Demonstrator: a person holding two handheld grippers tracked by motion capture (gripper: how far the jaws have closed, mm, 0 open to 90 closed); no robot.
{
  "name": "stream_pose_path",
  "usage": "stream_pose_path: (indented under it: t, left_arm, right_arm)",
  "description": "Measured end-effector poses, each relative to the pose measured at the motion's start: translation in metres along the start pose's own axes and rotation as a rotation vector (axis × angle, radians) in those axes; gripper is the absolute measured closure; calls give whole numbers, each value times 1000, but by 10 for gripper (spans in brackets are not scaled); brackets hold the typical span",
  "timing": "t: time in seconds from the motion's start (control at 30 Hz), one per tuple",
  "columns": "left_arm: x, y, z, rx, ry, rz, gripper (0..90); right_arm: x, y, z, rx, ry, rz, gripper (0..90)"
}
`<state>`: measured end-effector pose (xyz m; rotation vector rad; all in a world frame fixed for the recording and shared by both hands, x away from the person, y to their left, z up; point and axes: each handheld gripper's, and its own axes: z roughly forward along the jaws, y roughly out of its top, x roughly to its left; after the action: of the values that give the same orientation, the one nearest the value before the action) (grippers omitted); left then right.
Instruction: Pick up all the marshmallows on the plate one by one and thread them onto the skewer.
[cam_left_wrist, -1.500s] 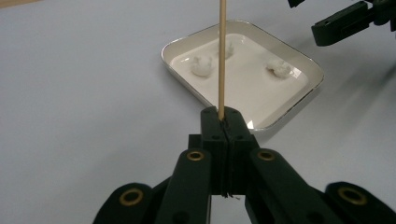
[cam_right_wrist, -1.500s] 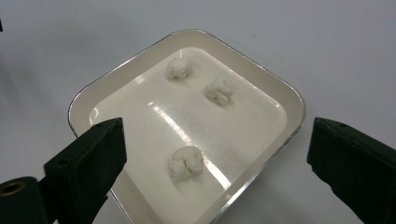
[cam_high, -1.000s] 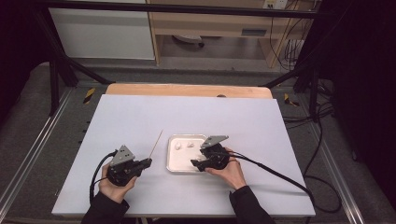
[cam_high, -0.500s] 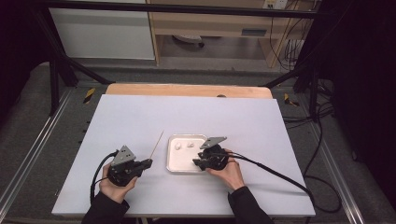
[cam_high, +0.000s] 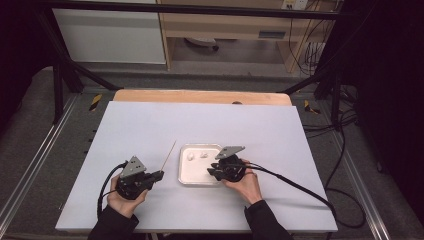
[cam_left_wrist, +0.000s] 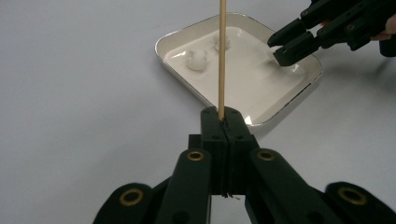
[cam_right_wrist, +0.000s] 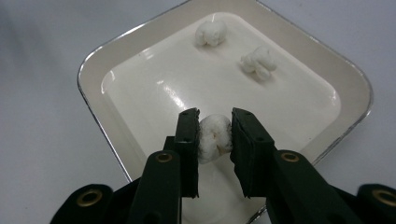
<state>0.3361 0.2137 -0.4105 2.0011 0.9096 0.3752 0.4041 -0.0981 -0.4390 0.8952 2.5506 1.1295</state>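
Observation:
A white square tray (cam_high: 187, 176) (cam_right_wrist: 100, 60) (cam_left_wrist: 299, 88) sits near the middle of the table. Two white popcorn-like pieces (cam_right_wrist: 211, 32) (cam_right_wrist: 258, 61) lie at its far side. My right gripper (cam_right_wrist: 214, 136) (cam_high: 212, 171) reaches into the tray; its jaws have just been closing and now press on a third white piece (cam_right_wrist: 214, 135). My left gripper (cam_left_wrist: 223, 122) (cam_high: 159, 174) rests left of the tray, shut on a thin wooden skewer (cam_left_wrist: 222, 51) (cam_high: 168, 154) that points away toward the tray's far left corner.
The white table top (cam_high: 150, 125) has open room on all sides of the tray. A wooden strip (cam_high: 200, 96) runs along its far edge. Black cables (cam_high: 295, 180) trail from both grippers toward the near edge.
The right gripper's jaws have drawn together inside the tray. Both hands stay where they were, and the skewer has not moved.

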Motion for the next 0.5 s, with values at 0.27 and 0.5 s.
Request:
stream_pose_path:
  t: [0.27,0.5]
  left_arm:
    - [-5,1,2,0,-9,11,890]
    - [-13,4,4,1,-31,27,890]
  right_arm:
    - [-1,11,-30,-90,24,3,737]
    - [-3,20,-60,-168,44,23,739]
